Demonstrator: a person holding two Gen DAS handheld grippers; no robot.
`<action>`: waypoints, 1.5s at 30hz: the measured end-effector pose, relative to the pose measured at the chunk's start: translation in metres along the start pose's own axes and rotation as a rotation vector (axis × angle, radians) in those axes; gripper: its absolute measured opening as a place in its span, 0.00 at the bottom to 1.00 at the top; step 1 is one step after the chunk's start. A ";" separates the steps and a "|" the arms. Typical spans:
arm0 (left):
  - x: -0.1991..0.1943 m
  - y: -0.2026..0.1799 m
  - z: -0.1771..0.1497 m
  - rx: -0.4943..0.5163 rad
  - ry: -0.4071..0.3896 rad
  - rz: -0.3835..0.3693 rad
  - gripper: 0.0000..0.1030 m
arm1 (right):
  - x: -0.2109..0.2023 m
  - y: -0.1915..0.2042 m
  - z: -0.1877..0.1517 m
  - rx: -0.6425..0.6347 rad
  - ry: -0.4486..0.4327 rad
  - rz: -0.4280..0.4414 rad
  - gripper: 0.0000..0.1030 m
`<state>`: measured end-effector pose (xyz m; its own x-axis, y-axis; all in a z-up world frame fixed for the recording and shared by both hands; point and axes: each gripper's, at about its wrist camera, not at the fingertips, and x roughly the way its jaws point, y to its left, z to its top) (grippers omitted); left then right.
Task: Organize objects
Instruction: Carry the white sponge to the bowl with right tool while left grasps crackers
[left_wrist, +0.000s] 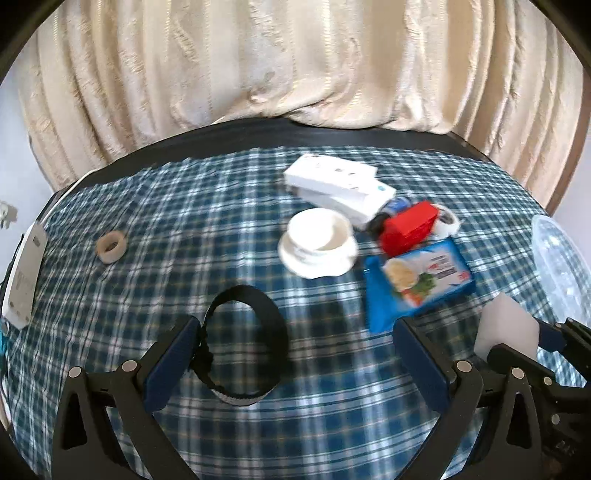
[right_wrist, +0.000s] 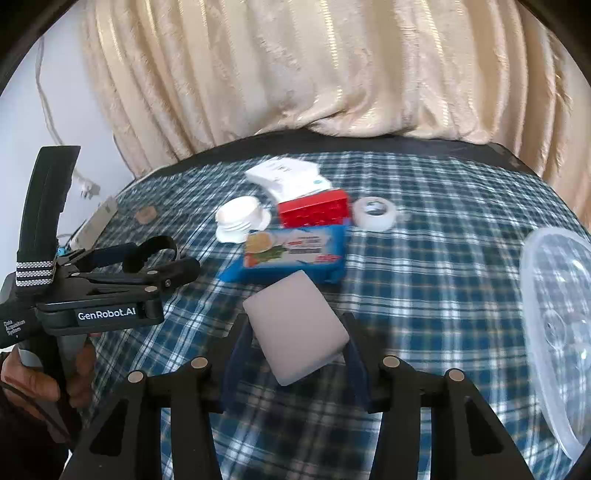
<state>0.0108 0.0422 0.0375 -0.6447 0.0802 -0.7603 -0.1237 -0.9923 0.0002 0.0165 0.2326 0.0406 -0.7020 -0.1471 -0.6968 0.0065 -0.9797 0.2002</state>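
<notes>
Left wrist view, my left gripper (left_wrist: 295, 354): released, jaws at their widest, nothing between the pads.
Left wrist view, black webbing strap loop (left_wrist: 245, 338): flat on the blue-and-white checked tabletop (left_wrist: 147, 236), just ahead of me, crowding my left finger; its long axis runs away from me.
Left wrist view, nearer hand: my left; the strap looks like mine to take.
Right wrist view, my right gripper (right_wrist: 293, 356): clenched on the white rectangular foam block (right_wrist: 295, 325), which juts forward, tilted left.
Right wrist view, clear plastic container (right_wrist: 561, 317): right of the block, near; a likely drop spot.
</notes>
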 end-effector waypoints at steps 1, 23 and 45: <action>0.001 -0.004 0.002 0.009 0.001 -0.005 1.00 | -0.002 -0.004 0.000 0.011 -0.006 0.001 0.50; 0.042 -0.070 0.025 0.159 0.057 -0.205 1.00 | -0.041 -0.056 -0.006 0.111 -0.124 -0.017 0.50; 0.042 -0.101 0.015 0.235 0.095 -0.202 1.00 | -0.071 -0.132 -0.010 0.315 -0.200 -0.191 0.52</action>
<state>-0.0153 0.1472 0.0153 -0.5172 0.2527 -0.8177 -0.4196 -0.9076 -0.0151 0.0727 0.3710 0.0571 -0.7939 0.0931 -0.6008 -0.3337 -0.8927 0.3027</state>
